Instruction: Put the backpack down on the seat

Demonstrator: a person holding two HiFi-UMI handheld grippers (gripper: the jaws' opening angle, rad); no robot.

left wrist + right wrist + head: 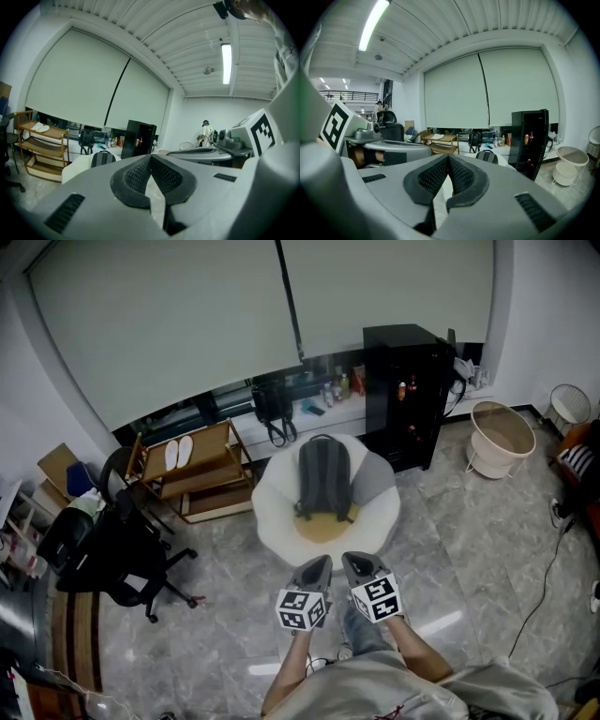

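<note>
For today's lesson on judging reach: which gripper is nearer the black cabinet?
Right. The right gripper sits below and slightly left of the black cabinet in the head view; the left gripper lies beside it, further left.

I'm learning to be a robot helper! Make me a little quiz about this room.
1. Where is the grey backpack?
A) hanging from a gripper
B) standing upright on the white chair
C) lying flat on the floor

2. True or false: the left gripper and the right gripper are both shut, with nothing between the jaws.

3. Fill in the missing word: the seat cushion under the backpack is ____ in colour.

Key: 1 B; 2 true; 3 yellow.
</note>
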